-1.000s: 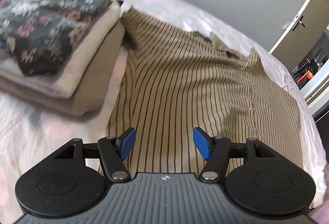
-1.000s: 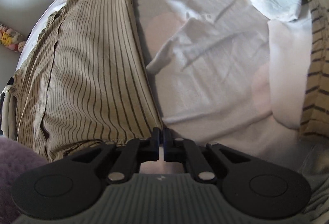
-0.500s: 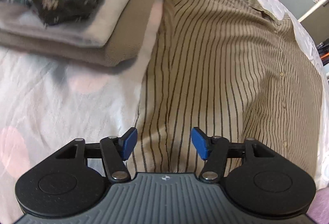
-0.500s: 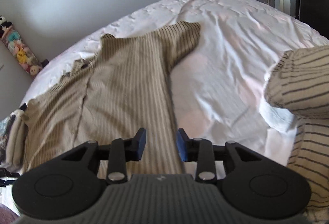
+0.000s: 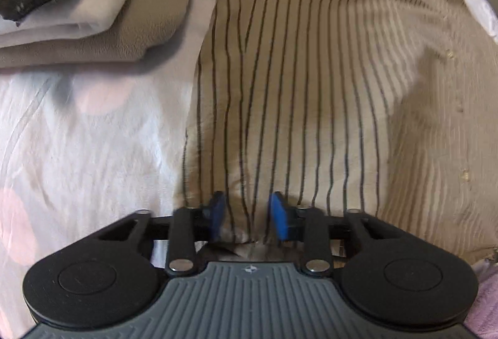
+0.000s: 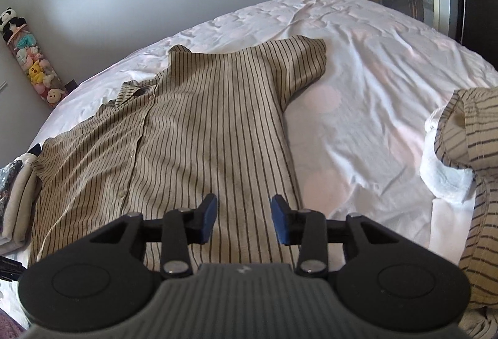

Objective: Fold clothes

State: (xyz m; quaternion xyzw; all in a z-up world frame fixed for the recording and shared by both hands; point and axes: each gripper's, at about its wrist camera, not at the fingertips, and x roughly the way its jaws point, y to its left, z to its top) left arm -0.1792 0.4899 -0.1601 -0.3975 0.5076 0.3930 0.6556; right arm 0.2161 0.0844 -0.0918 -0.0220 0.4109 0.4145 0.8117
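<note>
A beige short-sleeved shirt with dark stripes point(image 6: 202, 121) lies spread flat on the bed, collar at the far end. My left gripper point(image 5: 247, 214) points steeply down at the near left corner of the shirt point(image 5: 311, 74). Its jaws are closing, with a puckered bit of the hem between the blue pads and a gap still showing. My right gripper point(image 6: 244, 220) hovers above the near right part of the shirt. Its jaws are opening and nothing is between them.
A stack of folded clothes point(image 5: 93, 12), topped by a dark floral piece, sits on the white sheet point(image 5: 77, 152) left of the shirt. A second striped garment point(image 6: 473, 127) and a white cloth point(image 6: 445, 180) lie at the right. Plush toys point(image 6: 31, 59) stand by the wall.
The left gripper tipped down and sank onto the shirt's hem, and its jaws narrowed. The right gripper opened from shut and rose off the sheet, so the whole shirt now shows.
</note>
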